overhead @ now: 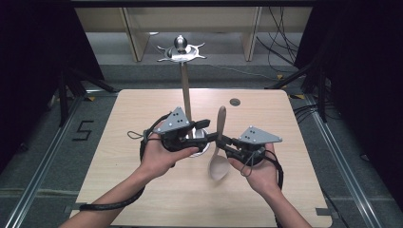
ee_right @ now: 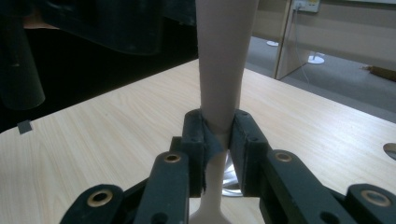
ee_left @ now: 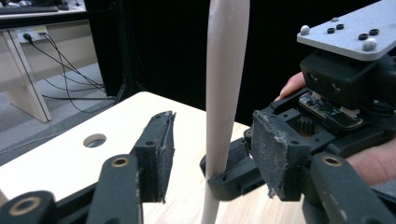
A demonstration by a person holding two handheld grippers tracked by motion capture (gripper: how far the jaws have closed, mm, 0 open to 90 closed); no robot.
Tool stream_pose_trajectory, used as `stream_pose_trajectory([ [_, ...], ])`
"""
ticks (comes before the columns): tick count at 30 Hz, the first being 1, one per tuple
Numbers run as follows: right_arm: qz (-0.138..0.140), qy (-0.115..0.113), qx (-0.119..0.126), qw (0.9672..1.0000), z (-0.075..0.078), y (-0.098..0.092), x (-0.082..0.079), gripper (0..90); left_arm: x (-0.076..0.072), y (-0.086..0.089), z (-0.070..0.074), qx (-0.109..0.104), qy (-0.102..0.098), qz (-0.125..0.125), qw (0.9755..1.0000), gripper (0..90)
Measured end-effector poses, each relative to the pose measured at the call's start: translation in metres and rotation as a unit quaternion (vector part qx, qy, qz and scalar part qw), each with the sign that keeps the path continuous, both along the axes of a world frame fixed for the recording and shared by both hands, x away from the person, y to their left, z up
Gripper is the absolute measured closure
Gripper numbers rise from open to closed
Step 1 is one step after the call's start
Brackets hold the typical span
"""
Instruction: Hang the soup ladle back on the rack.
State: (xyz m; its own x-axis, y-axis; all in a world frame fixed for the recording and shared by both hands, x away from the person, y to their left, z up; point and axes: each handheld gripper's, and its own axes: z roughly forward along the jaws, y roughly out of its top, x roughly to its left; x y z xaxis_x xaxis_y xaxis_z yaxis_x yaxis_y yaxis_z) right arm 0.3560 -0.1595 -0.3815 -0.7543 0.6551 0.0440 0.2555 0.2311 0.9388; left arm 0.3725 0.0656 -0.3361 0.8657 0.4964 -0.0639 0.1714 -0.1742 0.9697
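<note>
A pale wooden spoon (overhead: 220,147) stands upright over the table's middle, bowl (overhead: 218,168) down and handle up. My right gripper (overhead: 222,141) is shut on its neck; in the right gripper view the two pads (ee_right: 198,140) press the handle (ee_right: 223,70) from both sides. My left gripper (overhead: 209,135) comes in from the left and is open. In the left gripper view the spoon handle (ee_left: 225,93) rises between its pads (ee_left: 161,149), with a gap on each side. The right gripper's jaws (ee_left: 233,177) clamp the handle just behind.
A stand with a round metal base (overhead: 202,147), a wooden pole (overhead: 185,92) and a metal top piece (overhead: 181,50) sits right behind the left gripper. A cable hole (overhead: 235,101) lies at the table's far side. Wooden furniture legs and cables are beyond the table.
</note>
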Motion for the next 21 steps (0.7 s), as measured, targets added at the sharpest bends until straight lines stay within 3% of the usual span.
stream_pose_trajectory([
  [9, -0.007, 0.012, -0.008, 0.9999, -0.001, 0.004, -0.004, 77.2, 0.003, -0.013, -0.002, 0.002, -0.001, -0.007, 1.0000, 58.7],
  [10, -0.005, -0.001, -0.010, 0.9999, -0.002, 0.005, -0.002, 77.2, 0.003, -0.013, -0.002, 0.003, -0.001, -0.006, 1.0000, 60.6],
  [13, -0.011, 0.010, -0.012, 0.9998, 0.000, 0.007, -0.007, 77.1, 0.002, -0.016, -0.002, 0.006, -0.012, -0.007, 0.9999, 65.6],
  [16, -0.005, -0.001, -0.015, 0.9999, 0.000, 0.007, -0.006, 77.1, 0.001, -0.015, -0.002, -0.001, -0.014, -0.007, 0.9999, 72.5],
  [21, -0.017, 0.000, -0.023, 0.9996, 0.003, 0.008, -0.010, 77.0, 0.000, -0.014, 0.000, 0.004, -0.024, -0.006, 0.9997, 73.7],
])
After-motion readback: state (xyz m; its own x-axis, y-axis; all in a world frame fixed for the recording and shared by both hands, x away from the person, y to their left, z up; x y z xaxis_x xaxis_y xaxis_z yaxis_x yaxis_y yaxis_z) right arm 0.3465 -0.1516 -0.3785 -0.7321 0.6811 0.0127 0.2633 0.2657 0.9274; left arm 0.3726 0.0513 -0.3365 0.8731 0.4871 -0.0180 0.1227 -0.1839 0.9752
